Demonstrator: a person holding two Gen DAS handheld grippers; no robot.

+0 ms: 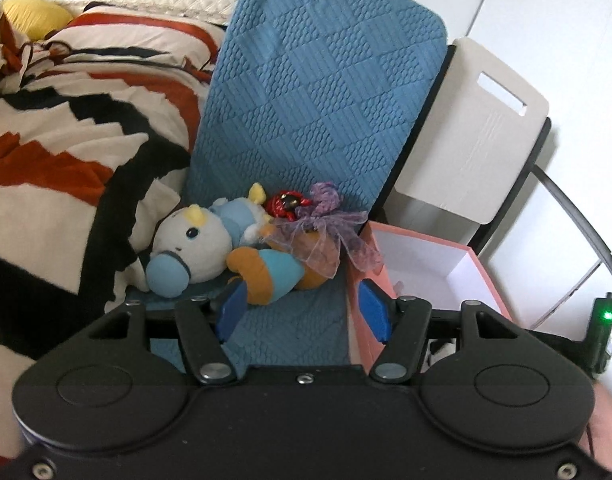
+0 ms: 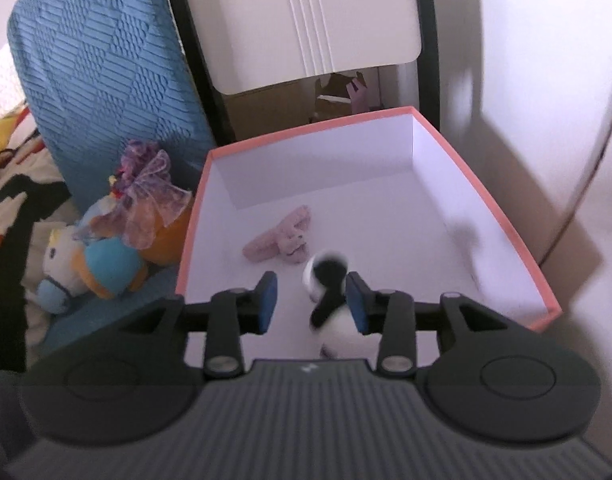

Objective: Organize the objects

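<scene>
A pink box (image 2: 486, 196) with a white inside stands beside a blue cushion (image 2: 102, 72). A pink plush bunny (image 2: 282, 240) lies in it. My right gripper (image 2: 311, 300) is open over the box's near edge. A black-and-white plush (image 2: 330, 292), blurred, lies between its blue pads, against the right pad (image 2: 356, 304). A white-and-blue plush horse (image 1: 202, 244) lies on the cushion (image 1: 318, 92) next to a purple ribbon bundle (image 1: 326, 228) and a small red toy (image 1: 284, 204). My left gripper (image 1: 302, 312) is open and empty just in front of the horse. The box (image 1: 366, 292) is to its right.
A striped cream, orange and black blanket (image 1: 70, 140) covers the bed on the left, with a yellow plush (image 1: 34, 16) at its far end. A white board with a slot (image 1: 478, 128) leans behind the box. Cardboard boxes (image 2: 330, 96) stand behind it.
</scene>
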